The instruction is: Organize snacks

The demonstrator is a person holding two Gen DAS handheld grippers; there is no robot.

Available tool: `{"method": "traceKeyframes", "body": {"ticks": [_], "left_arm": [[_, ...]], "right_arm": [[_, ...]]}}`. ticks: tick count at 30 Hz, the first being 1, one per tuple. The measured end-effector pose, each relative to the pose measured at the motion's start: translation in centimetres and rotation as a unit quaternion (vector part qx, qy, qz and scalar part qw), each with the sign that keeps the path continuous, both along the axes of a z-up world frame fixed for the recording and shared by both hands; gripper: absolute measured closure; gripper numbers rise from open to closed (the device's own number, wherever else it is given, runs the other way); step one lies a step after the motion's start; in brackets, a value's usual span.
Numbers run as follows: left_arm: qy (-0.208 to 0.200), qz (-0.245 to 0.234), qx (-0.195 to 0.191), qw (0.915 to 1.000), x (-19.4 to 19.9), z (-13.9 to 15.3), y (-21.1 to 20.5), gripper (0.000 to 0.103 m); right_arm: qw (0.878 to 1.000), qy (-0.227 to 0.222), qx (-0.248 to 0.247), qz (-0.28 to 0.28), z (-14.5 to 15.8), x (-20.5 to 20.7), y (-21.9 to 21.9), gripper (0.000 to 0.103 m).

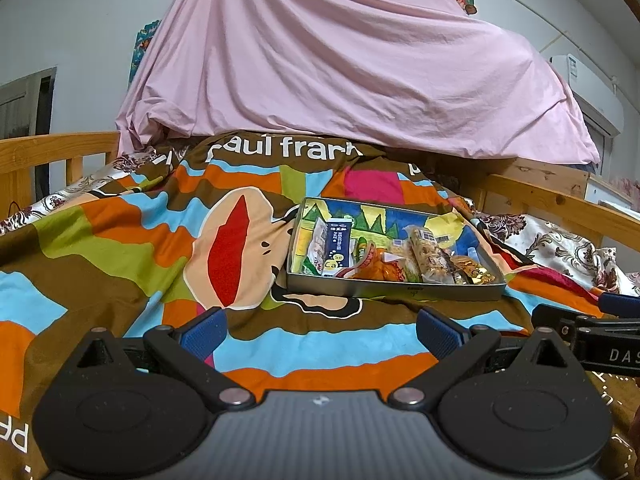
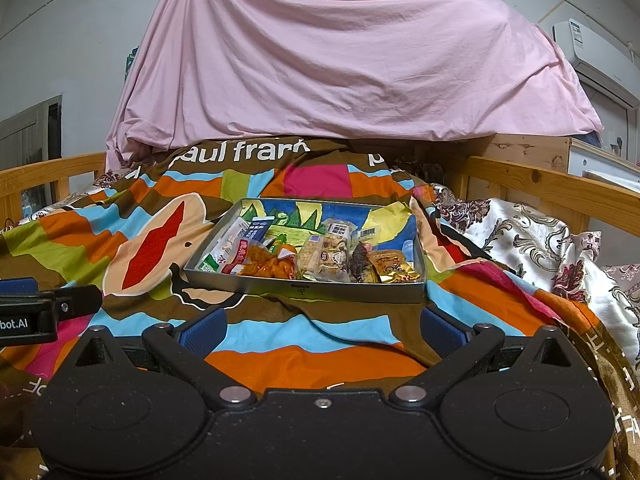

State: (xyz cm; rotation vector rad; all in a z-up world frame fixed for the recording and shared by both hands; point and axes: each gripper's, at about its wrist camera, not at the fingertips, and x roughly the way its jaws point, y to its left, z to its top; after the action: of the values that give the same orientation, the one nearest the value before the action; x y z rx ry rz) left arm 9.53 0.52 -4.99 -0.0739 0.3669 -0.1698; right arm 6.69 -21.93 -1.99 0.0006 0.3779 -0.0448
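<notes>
Grey metal tray (image 2: 304, 290) of snack packets (image 2: 280, 266) on my bright quilt (image 2: 304, 354), perhaps a chocolate piece among them, left tool (image 1: 320, 330) and right tool (image 2: 322, 330) both released (nothing held).

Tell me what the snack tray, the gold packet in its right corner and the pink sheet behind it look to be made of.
Snack tray: likely thin metal, with a matte grey wall and a crisp folded rim; its floor carries a colourful print.
Gold packet: metallised foil or plastic film, judging by its shiny, crinkled surface.
Pink sheet: soft woven fabric, probably cotton, matte and hanging in draped wrinkles.
</notes>
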Motion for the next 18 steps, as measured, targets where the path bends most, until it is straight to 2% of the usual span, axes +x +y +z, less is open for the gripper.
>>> {"method": "traceKeyframes", "body": {"ticks": [10,15,18], "left_arm": [[-0.006,-0.001,0.011,0.9999,0.0,0.1,0.2,0.0],[-0.005,-0.002,0.028,0.9996,-0.1,0.2,-0.3,0.0],[-0.011,0.0,0.052,0.9986,-0.3,0.2,-0.9,0.0]], "right_arm": [[1.0,0.001,0.0,0.0,0.0,0.0,0.0,0.001],[1.0,-0.002,0.0,-0.001,0.0,-0.1,0.0,0.001],[1.0,-0.001,0.0,-0.001,0.0,-0.1,0.0,0.001]]}}
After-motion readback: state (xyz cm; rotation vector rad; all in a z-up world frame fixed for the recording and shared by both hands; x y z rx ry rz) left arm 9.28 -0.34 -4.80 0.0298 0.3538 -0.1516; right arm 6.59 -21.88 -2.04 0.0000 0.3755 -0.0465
